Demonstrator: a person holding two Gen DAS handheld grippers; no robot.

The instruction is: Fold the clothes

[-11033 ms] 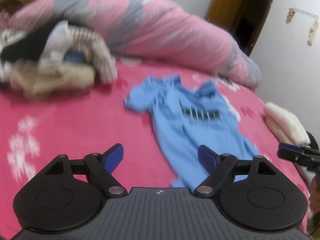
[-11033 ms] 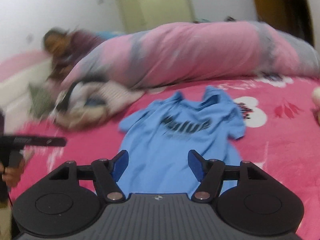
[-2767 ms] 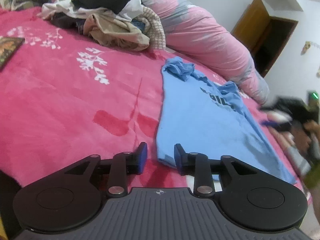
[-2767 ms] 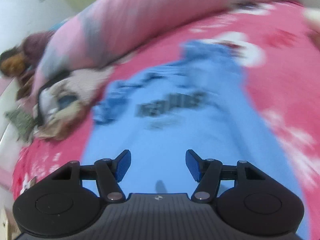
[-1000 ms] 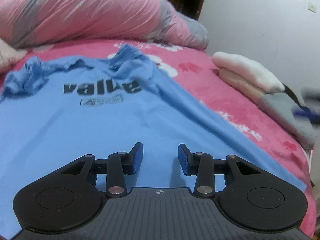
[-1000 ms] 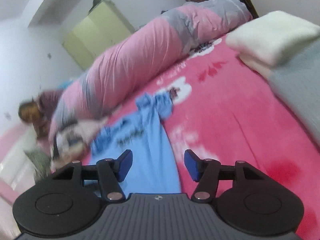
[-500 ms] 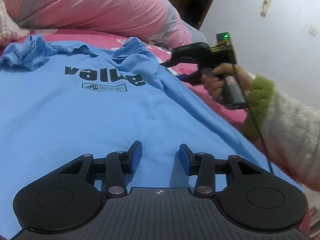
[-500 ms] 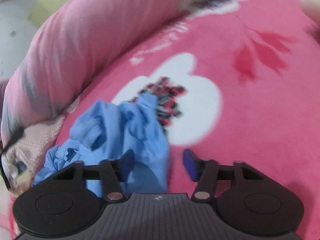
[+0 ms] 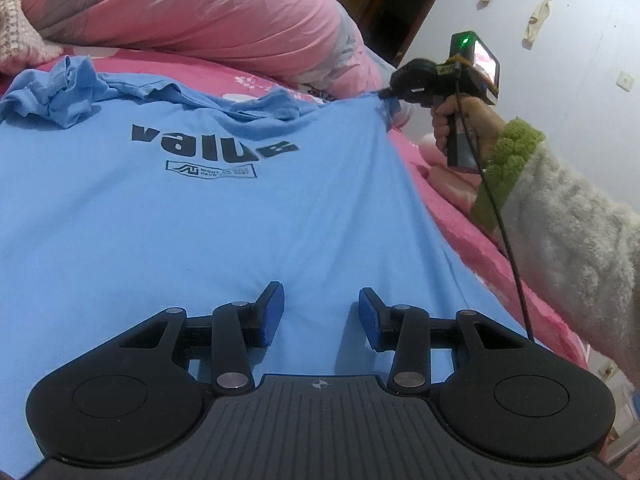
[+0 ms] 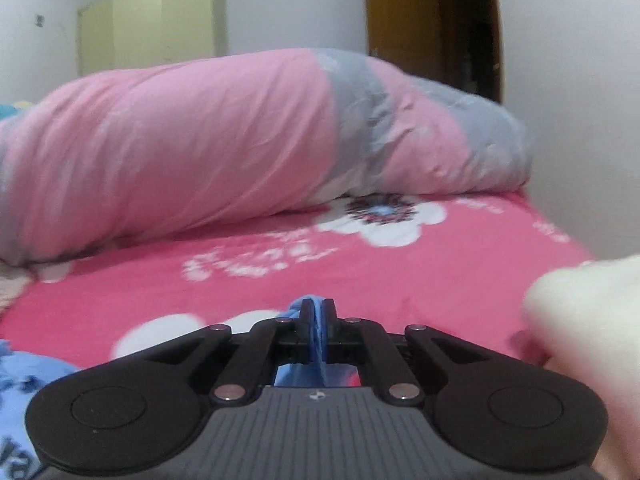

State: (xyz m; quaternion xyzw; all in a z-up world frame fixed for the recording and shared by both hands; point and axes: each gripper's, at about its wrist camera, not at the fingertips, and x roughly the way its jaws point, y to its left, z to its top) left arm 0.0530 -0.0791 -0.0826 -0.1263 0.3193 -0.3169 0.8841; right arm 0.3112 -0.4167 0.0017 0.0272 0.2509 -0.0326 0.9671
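T-shirt [image 9: 224,216] sleeve pinched in right gripper [image 10: 318,330]; left gripper [image 9: 320,312] hovers part-open, angled down.

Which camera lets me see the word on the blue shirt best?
The left wrist view. The blue shirt lies spread out there, so the whole printed word shows. The right wrist view shows only a pinch of blue cloth in the shut right gripper and a blurry corner with a few letters at the lower left.

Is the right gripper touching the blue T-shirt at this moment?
Touching. In the right wrist view the right gripper is shut with a fold of the blue T-shirt pinched between its pads; the left wrist view shows the sleeve pulled taut to it.
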